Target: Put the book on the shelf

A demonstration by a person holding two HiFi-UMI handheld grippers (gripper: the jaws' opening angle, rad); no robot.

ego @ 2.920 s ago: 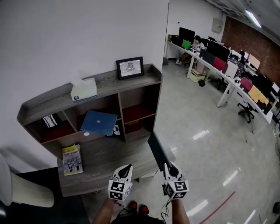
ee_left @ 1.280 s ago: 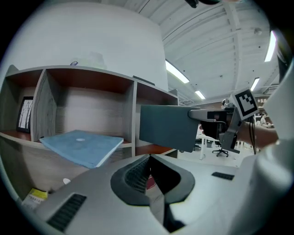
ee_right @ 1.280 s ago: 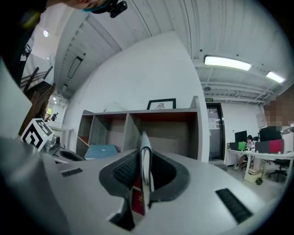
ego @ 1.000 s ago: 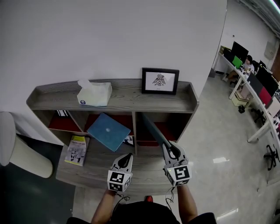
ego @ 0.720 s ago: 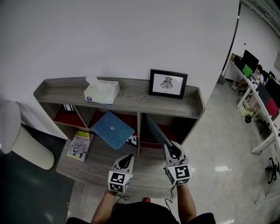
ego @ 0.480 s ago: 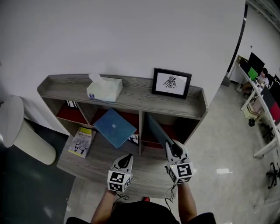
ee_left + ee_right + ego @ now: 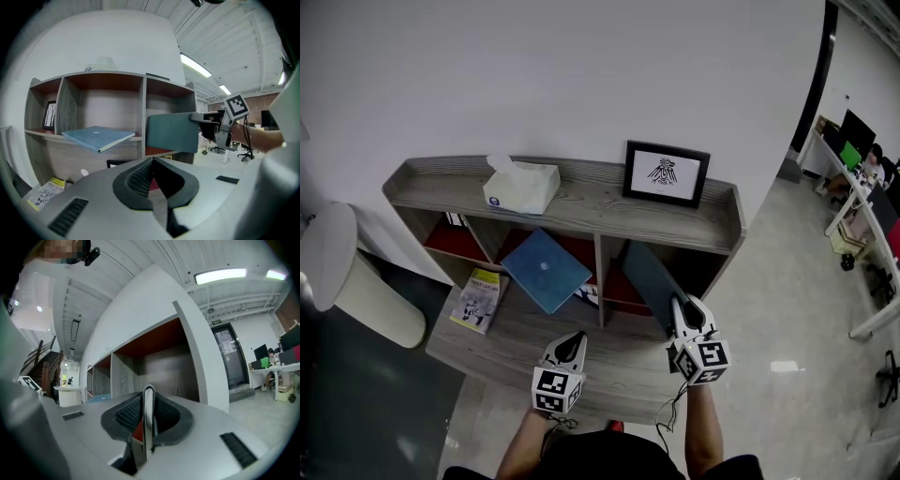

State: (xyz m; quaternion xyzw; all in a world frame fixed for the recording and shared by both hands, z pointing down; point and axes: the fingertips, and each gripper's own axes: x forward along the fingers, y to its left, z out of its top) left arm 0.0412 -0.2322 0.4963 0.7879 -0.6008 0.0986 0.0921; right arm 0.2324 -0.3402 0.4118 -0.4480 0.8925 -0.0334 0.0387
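My right gripper (image 7: pixel 683 307) is shut on the near edge of a dark teal book (image 7: pixel 649 278). The book stands on edge, tilted, at the mouth of the right-hand compartment of the grey shelf (image 7: pixel 581 208); how far it reaches in I cannot tell. In the right gripper view the book's edge (image 7: pixel 148 397) stands upright between the pads. The left gripper view shows the teal book (image 7: pixel 172 133) side-on before that compartment, held by the right gripper (image 7: pixel 199 117). My left gripper (image 7: pixel 574 341) hovers over the lower ledge, shut and holding nothing.
A blue book (image 7: pixel 546 270) lies slanted in the middle compartment. A tissue box (image 7: pixel 521 187) and a framed picture (image 7: pixel 667 173) stand on the shelf top. A magazine (image 7: pixel 478 300) lies on the lower ledge at the left. A white cylinder (image 7: pixel 347 281) stands left of the shelf.
My right gripper has shifted to the right with the teal book and rolled it, so more of its cover faces up. The left gripper has kept its place.
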